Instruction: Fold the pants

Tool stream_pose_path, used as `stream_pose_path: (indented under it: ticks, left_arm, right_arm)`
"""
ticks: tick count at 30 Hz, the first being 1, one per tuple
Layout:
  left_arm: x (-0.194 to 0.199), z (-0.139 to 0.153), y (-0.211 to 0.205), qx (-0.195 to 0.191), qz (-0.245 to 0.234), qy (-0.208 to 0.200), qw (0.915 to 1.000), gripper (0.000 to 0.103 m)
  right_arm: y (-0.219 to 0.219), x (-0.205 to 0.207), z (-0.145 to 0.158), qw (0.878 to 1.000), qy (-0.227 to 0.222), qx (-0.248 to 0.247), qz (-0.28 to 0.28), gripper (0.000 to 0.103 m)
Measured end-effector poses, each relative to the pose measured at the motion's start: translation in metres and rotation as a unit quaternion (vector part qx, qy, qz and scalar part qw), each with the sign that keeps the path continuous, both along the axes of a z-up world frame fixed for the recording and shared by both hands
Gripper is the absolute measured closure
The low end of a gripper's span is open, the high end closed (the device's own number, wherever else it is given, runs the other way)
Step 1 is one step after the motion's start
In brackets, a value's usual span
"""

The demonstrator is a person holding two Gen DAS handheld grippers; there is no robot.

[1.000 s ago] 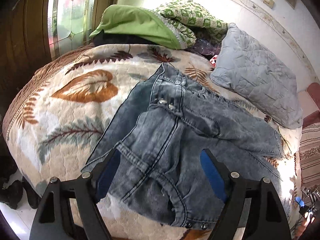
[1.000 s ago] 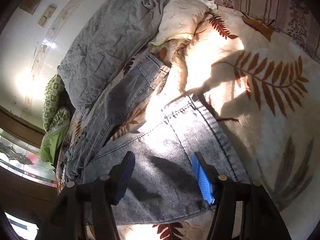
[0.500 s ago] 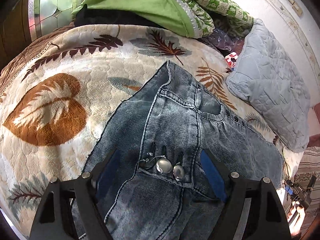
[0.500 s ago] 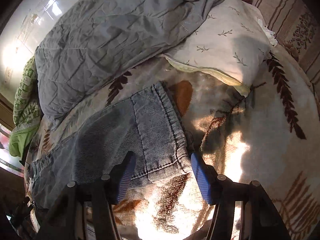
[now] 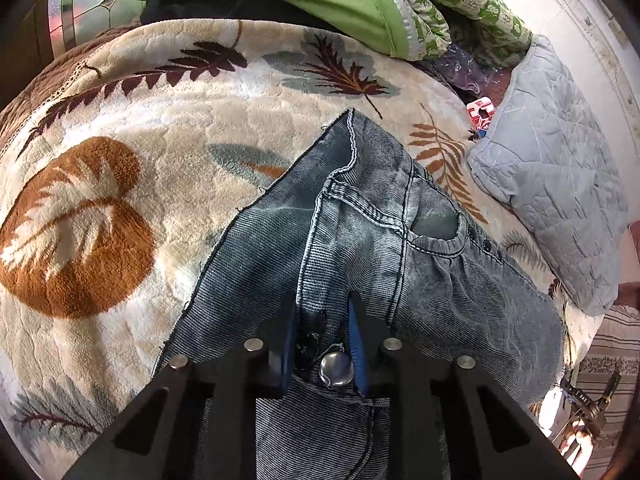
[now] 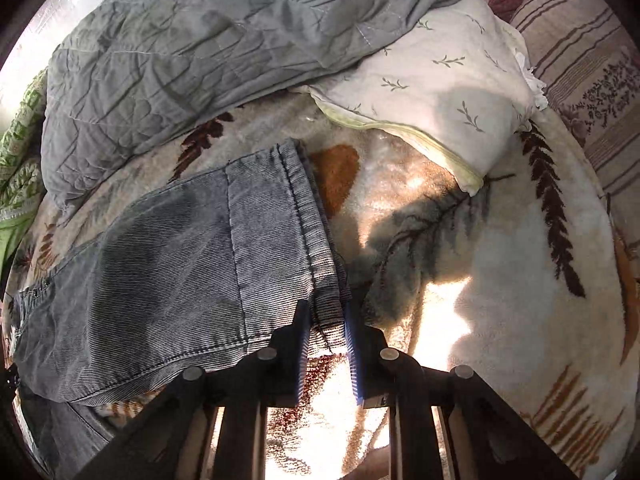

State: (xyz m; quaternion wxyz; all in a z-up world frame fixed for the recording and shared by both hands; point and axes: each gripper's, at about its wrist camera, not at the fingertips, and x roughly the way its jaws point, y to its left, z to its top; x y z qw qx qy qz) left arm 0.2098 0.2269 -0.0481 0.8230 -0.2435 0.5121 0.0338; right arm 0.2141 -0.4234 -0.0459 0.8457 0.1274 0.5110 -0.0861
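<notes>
Sunlit leaf-patterned blanket, grey quilt, stained-glass window.

Faded grey-blue pants lie flat on the leaf-patterned blanket, waistband button showing.

My left wrist camera looked steeply down along its gripper, close over the waistband of the faded blue-grey denim pants on the cream leaf-patterned plush bed blanket. My right wrist camera sat equally near, tilted down over a leg hem. Both views shared the pants, blanket and grey quilted pillow.
</notes>
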Motion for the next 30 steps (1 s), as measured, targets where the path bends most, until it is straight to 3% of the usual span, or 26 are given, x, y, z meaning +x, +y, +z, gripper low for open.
stream_pose_path:
  ticks: [3, 5, 7, 8, 10, 11, 12, 14, 15, 17, 20, 25, 27, 30]
  left_arm:
    - [-0.003, 0.014, -0.008, 0.049, 0.001, -0.028, 0.9984, 0.083]
    - [-0.001, 0.012, -0.012, 0.067, -0.001, -0.025, 0.9975, 0.082]
    - [0.007, -0.004, -0.016, 0.072, -0.014, 0.019, 0.9971, 0.077]
    - [0.007, -0.004, -0.015, 0.072, -0.015, 0.014, 0.9972, 0.076]
    - [0.003, 0.007, -0.009, 0.062, -0.002, -0.006, 0.9980, 0.069]
    - [0.003, 0.015, -0.005, 0.061, 0.002, -0.019, 0.9980, 0.065]
    - [0.004, 0.024, -0.001, 0.066, 0.007, -0.034, 0.9972, 0.054]
    - [0.009, 0.039, 0.005, 0.074, 0.017, -0.063, 0.9951, 0.031]
    - [0.015, 0.044, 0.008, 0.071, 0.018, -0.073, 0.9946, 0.030]
    - [0.034, 0.046, 0.012, 0.031, -0.003, -0.074, 0.9968, 0.030]
    - [0.066, 0.036, 0.017, -0.032, -0.008, -0.050, 0.9982, 0.030]
    - [0.102, 0.020, 0.021, -0.058, -0.003, -0.026, 0.9980, 0.032]
    - [0.113, 0.013, 0.023, -0.074, 0.001, -0.020, 0.9970, 0.047]
    - [0.124, 0.005, 0.018, -0.083, -0.007, -0.014, 0.9964, 0.048]
  right_arm:
    - [0.002, -0.015, 0.020, 0.999, -0.020, -0.030, -0.001, 0.085]
    - [0.000, -0.025, 0.025, 0.999, -0.025, -0.037, -0.006, 0.085]
    - [0.000, -0.023, 0.000, 0.999, 0.038, -0.032, 0.011, 0.083]
    - [0.000, -0.020, -0.017, 0.996, 0.072, -0.034, 0.025, 0.079]
    - [-0.002, -0.026, -0.012, 0.998, 0.040, -0.043, 0.025, 0.068]
    - [-0.008, -0.028, -0.005, 0.999, 0.031, -0.033, 0.009, 0.048]
    - [-0.014, -0.028, 0.003, 1.000, 0.014, -0.014, -0.005, 0.034]
    - [-0.023, -0.027, 0.022, 0.999, -0.023, -0.003, -0.025, 0.034]
    - [-0.027, -0.024, 0.032, 0.999, -0.044, 0.010, -0.029, 0.034]
    - [-0.031, -0.013, 0.046, 0.995, -0.082, 0.044, -0.025, 0.034]
    - [-0.027, 0.027, 0.043, 0.995, -0.073, 0.070, -0.013, 0.034]
    - [-0.027, 0.064, 0.014, 0.995, -0.049, 0.089, -0.012, 0.034]
    - [-0.028, 0.071, 0.004, 0.994, -0.045, 0.099, -0.011, 0.035]
    - [-0.031, 0.078, -0.005, 0.993, -0.045, 0.107, -0.013, 0.042]
